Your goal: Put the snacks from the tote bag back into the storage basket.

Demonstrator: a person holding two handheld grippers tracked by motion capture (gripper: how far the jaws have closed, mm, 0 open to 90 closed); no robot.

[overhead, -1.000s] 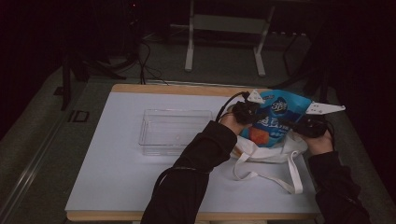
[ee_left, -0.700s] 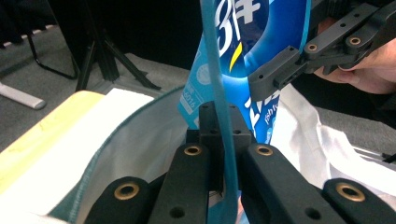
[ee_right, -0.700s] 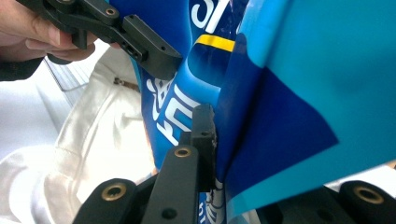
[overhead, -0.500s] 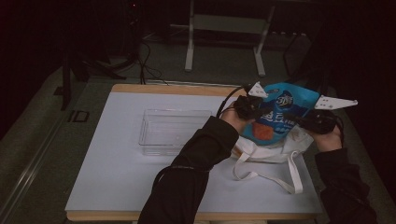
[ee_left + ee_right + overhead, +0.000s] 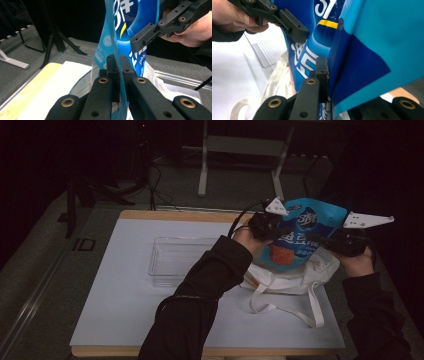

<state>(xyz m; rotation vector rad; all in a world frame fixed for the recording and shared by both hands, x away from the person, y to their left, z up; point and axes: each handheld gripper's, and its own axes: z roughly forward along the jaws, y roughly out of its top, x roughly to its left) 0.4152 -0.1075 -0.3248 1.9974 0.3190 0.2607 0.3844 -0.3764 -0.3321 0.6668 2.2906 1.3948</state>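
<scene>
Both hand-held grippers pinch the blue snack pouch (image 5: 300, 237): the left hand-held gripper (image 5: 270, 226) clamps its left edge, the right hand-held gripper (image 5: 325, 240) its right edge, holding it upright above the white tote bag (image 5: 295, 280) on the surface (image 5: 125, 310).

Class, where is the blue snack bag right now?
In the high view the blue snack bag hangs at the table's right, above the white tote bag, pinched between the left gripper and right gripper.
</scene>
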